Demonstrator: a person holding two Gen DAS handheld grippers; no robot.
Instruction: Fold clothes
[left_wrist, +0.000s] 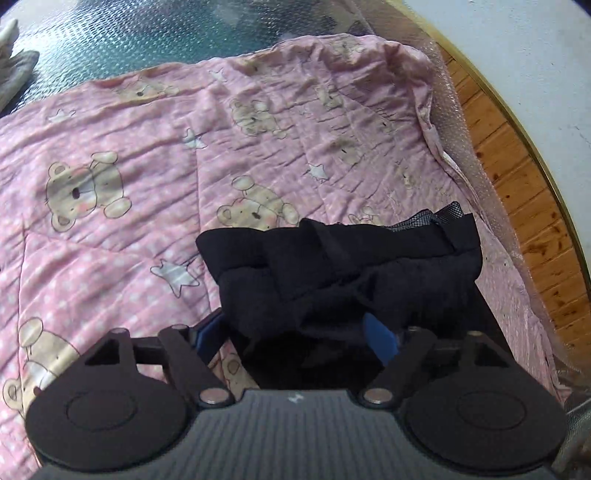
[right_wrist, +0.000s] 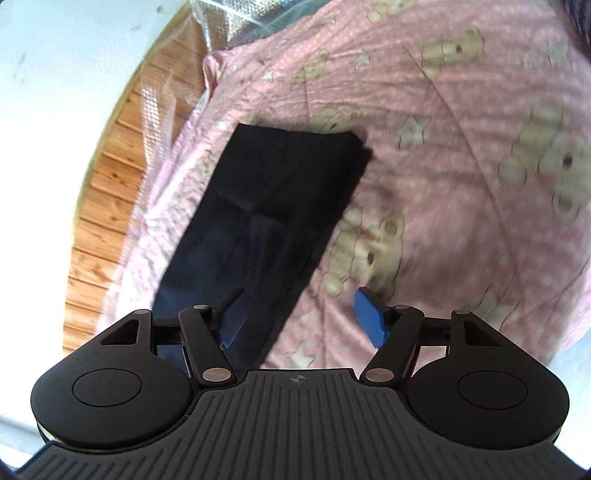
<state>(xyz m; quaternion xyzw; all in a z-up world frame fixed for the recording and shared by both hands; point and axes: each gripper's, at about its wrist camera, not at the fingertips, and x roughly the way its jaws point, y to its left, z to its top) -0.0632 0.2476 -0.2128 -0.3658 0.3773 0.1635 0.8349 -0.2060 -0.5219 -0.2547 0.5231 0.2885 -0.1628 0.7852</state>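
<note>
Counted: one black garment (right_wrist: 258, 206) | one pink quilt (left_wrist: 155, 155) | one grey cloth (left_wrist: 14, 70) | two grippers, left (left_wrist: 295, 332) and right (right_wrist: 299, 321)

Left gripper (left_wrist: 297, 332): you hold it angled down, its jaws spread wide.
Left fingers (left_wrist: 380, 341): your blue pads stand well apart; dark cloth lies between them, and neither pad visibly presses on it.
Right gripper (right_wrist: 301, 321): you point it downward too, its jaws parted.
Right fingers (right_wrist: 369, 319): your right-hand pad hangs free; the other sits over dark fabric, and whether it touches cannot be told.
</note>
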